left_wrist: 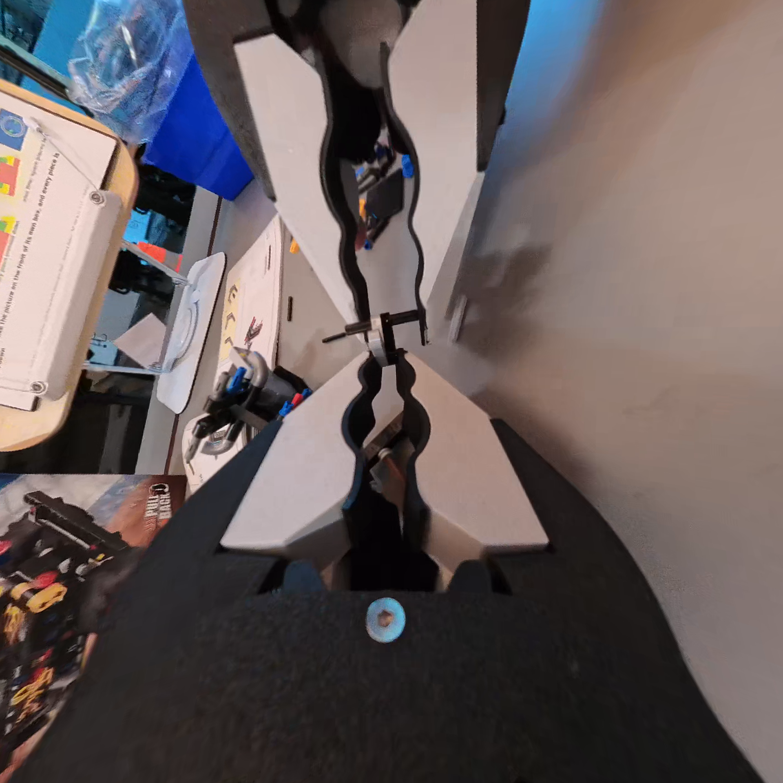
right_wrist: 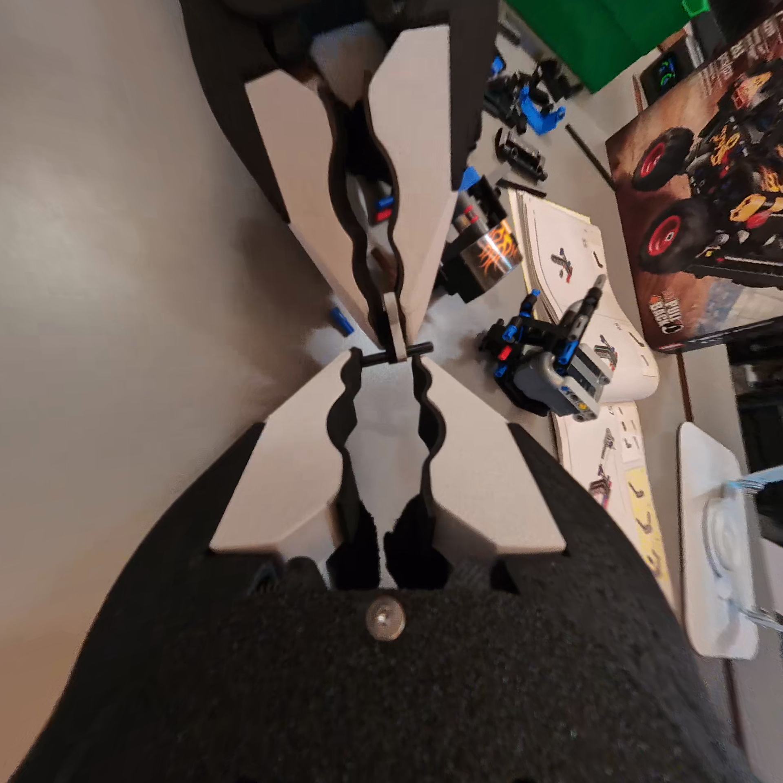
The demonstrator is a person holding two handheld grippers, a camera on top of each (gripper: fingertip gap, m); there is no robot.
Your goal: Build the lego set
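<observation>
Pinching a small flat grey beam (left_wrist: 378, 345) edge-on, the left gripper (left_wrist: 383, 360) is clamped shut on it at the frame's centre. A thin black axle (right_wrist: 373, 355) runs through the beam. The right gripper (right_wrist: 385, 358) meets it with its jaws parted and the axle lying across their tips; whether they press on its ends I cannot tell. Both pieces look like hard, smooth, very light plastic: stiff, but likely to twist or slip in the wavy black pads. A hold on the beam's flat faces seems safest. Right of centre in the right wrist view, a half-built black, grey and blue model (right_wrist: 551, 360) sits on the open white instruction booklet (right_wrist: 563, 237), with the glossy printed box (right_wrist: 699, 190) at upper right on the pale matte table (right_wrist: 127, 212).
</observation>
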